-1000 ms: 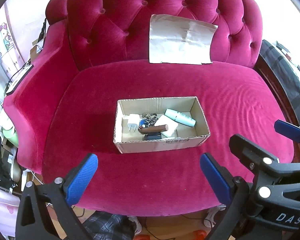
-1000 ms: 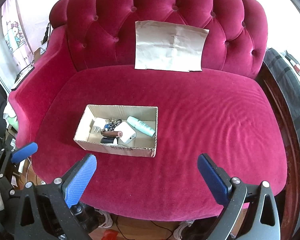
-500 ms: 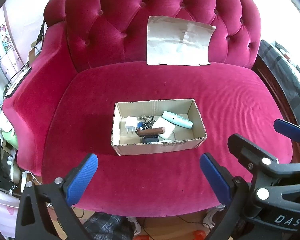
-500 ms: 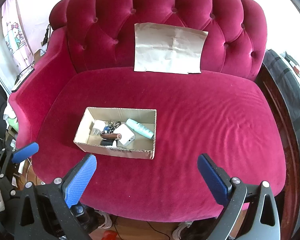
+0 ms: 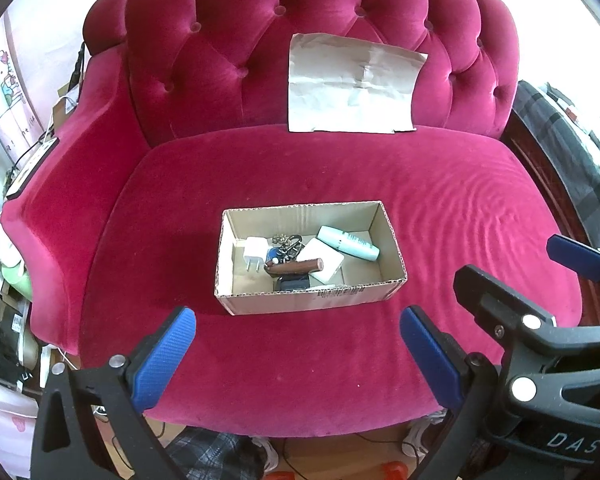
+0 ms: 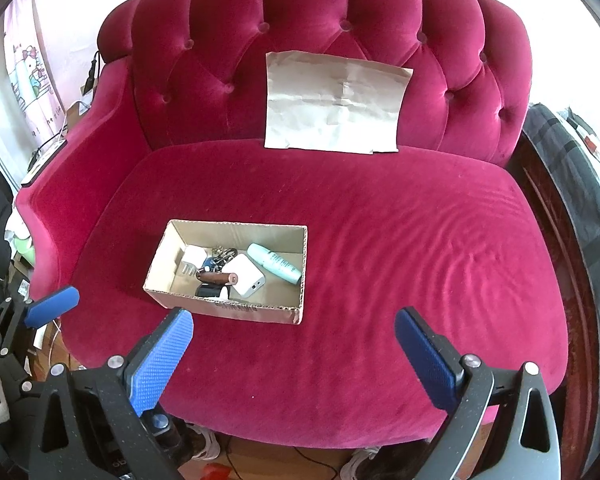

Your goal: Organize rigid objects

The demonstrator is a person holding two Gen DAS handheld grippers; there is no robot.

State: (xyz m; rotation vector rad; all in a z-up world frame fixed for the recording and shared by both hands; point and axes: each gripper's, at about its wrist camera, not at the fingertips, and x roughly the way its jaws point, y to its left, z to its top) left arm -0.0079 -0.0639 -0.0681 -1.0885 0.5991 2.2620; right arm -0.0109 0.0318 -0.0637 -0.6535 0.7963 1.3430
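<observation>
Both views are sliding slightly; the cardboard box (image 5: 310,300) is sitting a touch lower and further left in our left wrist view than a second ago.

We are holding the left gripper (image 5: 296,354) and the right gripper (image 6: 294,354) above the front edge of the red sofa (image 6: 380,240), both released, jaws spread wide and gripping nothing. We are seeing the box resting on the seat cushion, holding a white plug adapter (image 5: 254,252), a key bunch (image 5: 286,242), a brown-handled tool (image 5: 296,267), a white square block (image 5: 326,260) and a pale green tube (image 5: 348,243); something dark is lying under the tool, hard for us to identify. A creased paper sheet (image 6: 334,104) is leaning on the backrest.
</observation>
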